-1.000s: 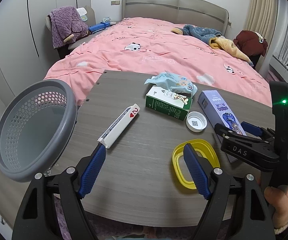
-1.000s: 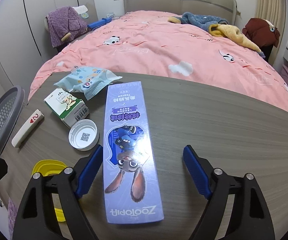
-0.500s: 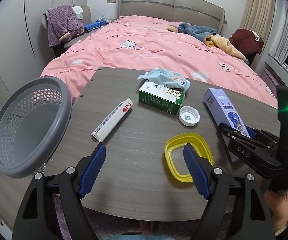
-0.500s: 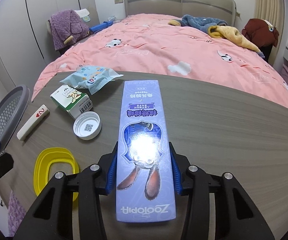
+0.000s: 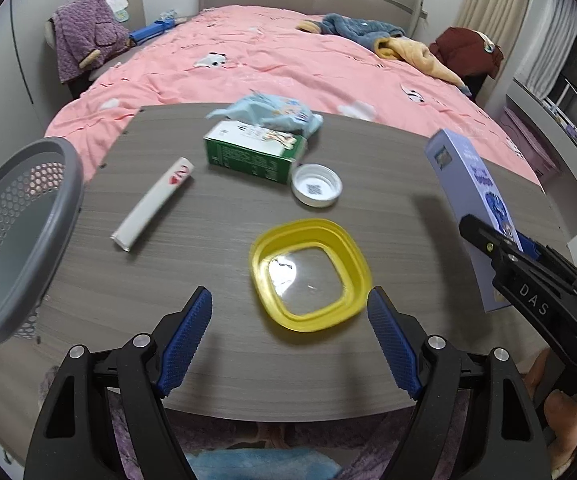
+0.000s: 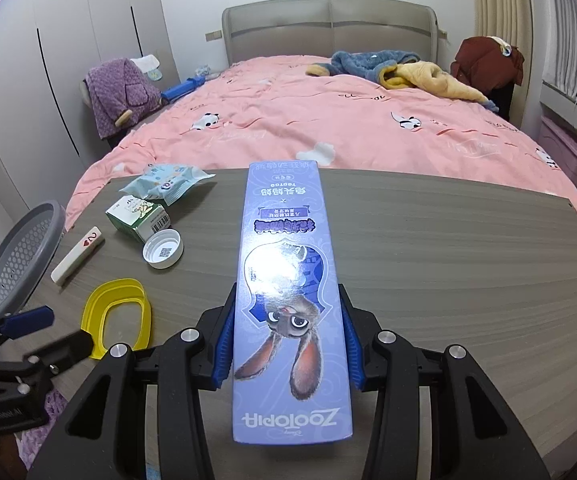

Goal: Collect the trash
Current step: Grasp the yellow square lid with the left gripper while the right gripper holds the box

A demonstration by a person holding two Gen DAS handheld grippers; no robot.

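Observation:
My right gripper (image 6: 286,308) is shut on a long purple cartoon-rabbit box (image 6: 288,272), both blue pads pressing its long sides. In the left wrist view the box (image 5: 468,184) hangs tilted above the table at the right, its shadow beneath it. My left gripper (image 5: 288,296) stands open just in front of a yellow square ring lid (image 5: 262,248), nothing between its fingers. Farther back lie a white cap (image 5: 316,190), a green carton (image 5: 248,156), a pale blue wrapper (image 5: 272,110) and a white stick pack (image 5: 152,204).
A grey perforated basket (image 5: 20,320) hangs off the left edge of the wooden table (image 5: 208,352). A pink bed with clothes fills the room behind the table. A hand (image 5: 564,408) holds the right gripper at the lower right.
The right jaws shut on the purple box and raised it off the table. The left gripper moved right toward the yellow lid, staying open.

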